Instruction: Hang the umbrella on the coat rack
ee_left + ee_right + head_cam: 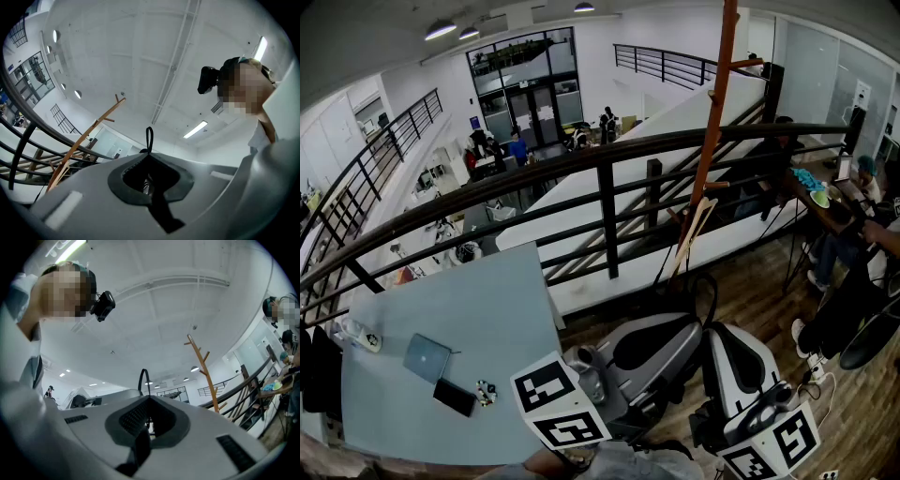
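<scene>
The coat rack [712, 141] is a tall orange wooden pole with short pegs, standing just beyond my grippers by the black railing; it also shows as the coat rack [89, 133] and the coat rack [206, 376]. Of the umbrella I see only its thin black strap loop [709, 292], rising between the two gripper tips; the rest is hidden. The grey left gripper [701, 326] and white right gripper [721, 330] point up side by side, tips nearly touching. Left gripper [149, 154] is shut with the loop [149, 138] standing out of its tip. Right gripper [150, 398] is shut, the loop [143, 380] at its tip.
A black metal railing [607, 202] runs across in front, with an open hall far below. A pale blue table [487, 309] at the left carries a tablet [427, 358] and a phone [455, 397]. People sit at a desk [825, 211] on the right, on wooden flooring.
</scene>
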Tool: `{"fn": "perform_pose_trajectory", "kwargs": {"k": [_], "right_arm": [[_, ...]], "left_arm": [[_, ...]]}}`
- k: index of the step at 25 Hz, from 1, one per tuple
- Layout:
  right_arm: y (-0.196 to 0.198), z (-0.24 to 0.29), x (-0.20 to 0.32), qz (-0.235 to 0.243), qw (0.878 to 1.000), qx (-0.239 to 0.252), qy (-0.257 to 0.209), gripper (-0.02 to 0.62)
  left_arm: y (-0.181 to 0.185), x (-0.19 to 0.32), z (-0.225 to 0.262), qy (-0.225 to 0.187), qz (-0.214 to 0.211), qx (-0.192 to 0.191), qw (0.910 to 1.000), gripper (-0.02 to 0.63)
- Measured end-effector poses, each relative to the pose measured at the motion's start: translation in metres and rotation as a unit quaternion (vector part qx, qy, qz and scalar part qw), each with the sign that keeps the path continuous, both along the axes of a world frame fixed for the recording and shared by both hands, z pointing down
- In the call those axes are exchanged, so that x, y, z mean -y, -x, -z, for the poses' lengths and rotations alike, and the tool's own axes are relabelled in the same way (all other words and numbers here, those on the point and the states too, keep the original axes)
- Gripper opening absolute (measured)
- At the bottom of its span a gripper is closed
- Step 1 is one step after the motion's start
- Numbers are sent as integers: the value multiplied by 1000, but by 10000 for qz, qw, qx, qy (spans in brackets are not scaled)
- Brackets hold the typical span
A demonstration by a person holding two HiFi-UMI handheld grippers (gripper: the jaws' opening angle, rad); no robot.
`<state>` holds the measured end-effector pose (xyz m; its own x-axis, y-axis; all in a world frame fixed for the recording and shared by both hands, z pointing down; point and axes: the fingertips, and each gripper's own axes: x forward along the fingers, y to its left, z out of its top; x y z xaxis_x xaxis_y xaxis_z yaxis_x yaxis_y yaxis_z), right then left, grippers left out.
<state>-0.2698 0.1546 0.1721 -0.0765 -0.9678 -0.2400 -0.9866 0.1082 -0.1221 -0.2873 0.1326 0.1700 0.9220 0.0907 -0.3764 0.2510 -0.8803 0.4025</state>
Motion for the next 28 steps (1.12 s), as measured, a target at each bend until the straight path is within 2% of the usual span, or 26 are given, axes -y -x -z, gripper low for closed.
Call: {"fn": "perform_pose_trajectory", "kwargs": {"k": [13,20,28], "right_arm": [[2,0,11,0,9999,97,-50,0],[-2,-7,17,-128,9997,195,-9,0],[-14,-7,14,-220,9992,310,-89,0]], "left_arm": [[1,11,0,-77,57,68,9999,5],[-3,16,-9,-1,-94,151,9998,5],[-14,11,-8,-118,-163,116,9997,5]]}}
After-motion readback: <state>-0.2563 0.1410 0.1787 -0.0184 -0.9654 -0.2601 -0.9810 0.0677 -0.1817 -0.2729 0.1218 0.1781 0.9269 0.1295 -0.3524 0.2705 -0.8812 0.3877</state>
